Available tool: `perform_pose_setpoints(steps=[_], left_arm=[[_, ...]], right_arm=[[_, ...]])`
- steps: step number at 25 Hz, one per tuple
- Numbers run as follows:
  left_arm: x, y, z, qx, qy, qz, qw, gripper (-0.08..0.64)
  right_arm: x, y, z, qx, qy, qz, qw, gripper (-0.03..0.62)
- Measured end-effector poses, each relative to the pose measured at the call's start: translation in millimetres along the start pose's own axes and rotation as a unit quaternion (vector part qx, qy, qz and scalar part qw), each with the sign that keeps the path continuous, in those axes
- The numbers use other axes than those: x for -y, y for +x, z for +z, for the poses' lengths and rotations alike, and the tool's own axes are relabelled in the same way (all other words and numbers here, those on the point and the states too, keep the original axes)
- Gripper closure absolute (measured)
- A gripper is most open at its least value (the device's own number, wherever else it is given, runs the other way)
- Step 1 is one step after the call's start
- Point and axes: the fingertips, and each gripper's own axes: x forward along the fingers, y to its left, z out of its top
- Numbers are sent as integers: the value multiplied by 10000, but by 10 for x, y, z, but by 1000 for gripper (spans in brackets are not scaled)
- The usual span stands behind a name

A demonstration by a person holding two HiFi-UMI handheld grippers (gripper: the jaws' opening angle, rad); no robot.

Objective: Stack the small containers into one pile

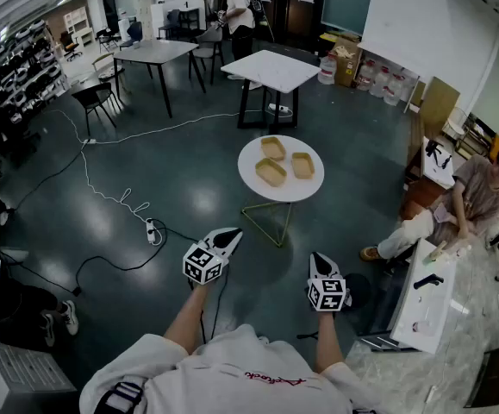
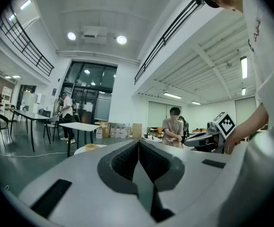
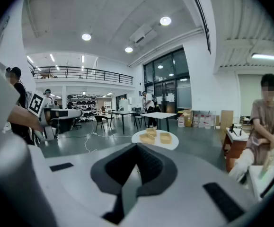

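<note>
White table [image 1: 290, 191], tan containers [image 1: 271, 172], dark floor [image 1: 189, 201]

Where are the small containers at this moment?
In the head view, the three small containers lie unstacked on the round white table at centre frame, nearer than the white square table.

Ahead of the left gripper [image 1: 229, 235] and the right gripper [image 1: 319, 260], the dark glossy floor [image 1: 266, 261] lies open up to the small round white table [image 1: 288, 192]. The air above the table top is free. The three shallow tan containers [image 1: 271, 172] sit close together with only narrow gaps between them. At the left a white cable with a power strip [image 1: 151, 229] lies flat on the floor. A seated person [image 1: 469, 198] and a long white counter [image 1: 430, 304] close the right side — well apart from the table.
</note>
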Motion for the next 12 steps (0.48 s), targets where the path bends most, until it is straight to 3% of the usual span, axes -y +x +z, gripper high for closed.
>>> perform_pose_setpoints(steps=[12], left_arm=[[99, 143, 66, 44, 79, -9, 10000, 549]], right_arm=[[101, -6, 31, 111, 27, 70, 9999, 572]])
